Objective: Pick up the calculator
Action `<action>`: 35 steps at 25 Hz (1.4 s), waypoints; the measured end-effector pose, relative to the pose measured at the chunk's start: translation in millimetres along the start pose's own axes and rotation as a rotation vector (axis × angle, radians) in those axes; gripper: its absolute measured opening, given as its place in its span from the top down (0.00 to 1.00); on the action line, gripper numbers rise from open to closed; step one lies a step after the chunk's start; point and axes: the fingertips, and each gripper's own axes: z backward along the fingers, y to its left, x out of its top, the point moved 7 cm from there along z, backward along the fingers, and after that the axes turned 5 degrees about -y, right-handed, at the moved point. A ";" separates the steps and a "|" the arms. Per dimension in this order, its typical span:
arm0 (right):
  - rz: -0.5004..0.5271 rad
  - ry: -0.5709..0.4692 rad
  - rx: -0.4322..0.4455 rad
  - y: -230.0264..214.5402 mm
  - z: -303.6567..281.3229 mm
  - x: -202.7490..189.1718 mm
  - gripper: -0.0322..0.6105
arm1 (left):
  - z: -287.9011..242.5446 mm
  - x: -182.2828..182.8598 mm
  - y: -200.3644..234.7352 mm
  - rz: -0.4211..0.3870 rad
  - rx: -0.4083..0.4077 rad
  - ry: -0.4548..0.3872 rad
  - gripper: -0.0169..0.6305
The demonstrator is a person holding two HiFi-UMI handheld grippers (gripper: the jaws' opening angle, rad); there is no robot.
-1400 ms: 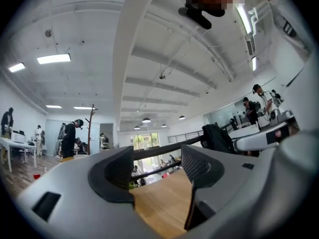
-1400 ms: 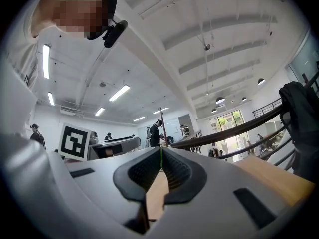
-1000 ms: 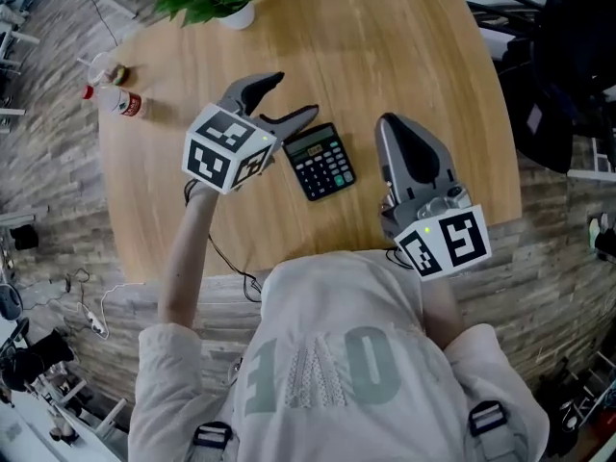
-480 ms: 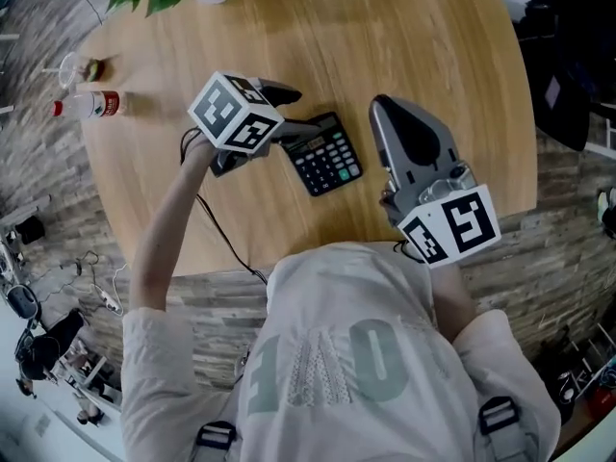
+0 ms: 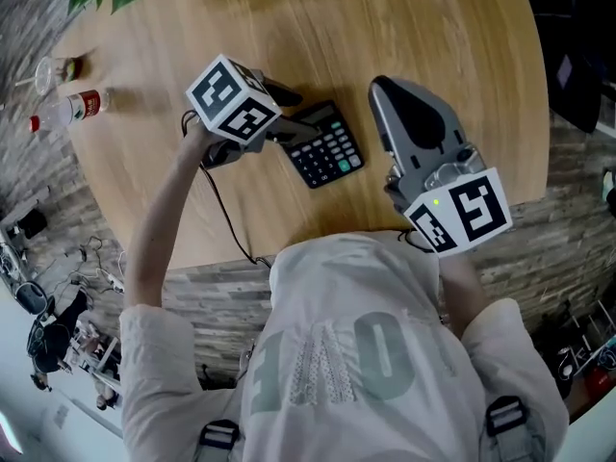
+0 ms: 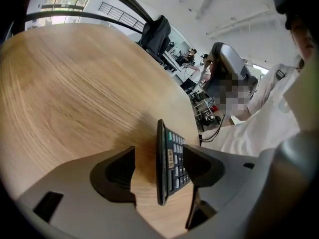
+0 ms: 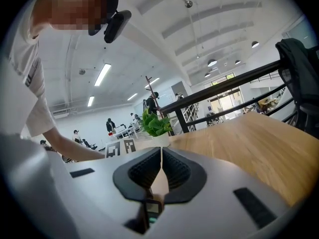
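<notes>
R gripper [image 7: 161,158] jaws together, plant [image 7: 155,125] behind

calculator [image 5: 328,148] | black, keys up | lying flat on wooden table [image 5: 404,27]

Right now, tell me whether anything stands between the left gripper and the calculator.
Nothing visible does. The calculator already stands edge-on between the open jaws of the left gripper, which have just been closing a little. Only bare table shows in the gap between the calculator and one pad.
</notes>
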 end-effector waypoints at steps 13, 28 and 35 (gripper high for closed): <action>-0.031 0.058 0.043 3.8 -6.9 -19.1 0.92 | -22.2 -8.3 -10.7 0.037 -0.204 0.115 0.51; -0.028 0.091 0.052 3.6 -8.4 -30.8 0.92 | -30.3 -8.6 -6.8 0.026 -0.223 0.177 0.68; 0.014 0.105 0.052 5.5 -9.1 -31.6 0.92 | -32.2 -7.2 -4.5 -0.015 -0.178 0.215 0.77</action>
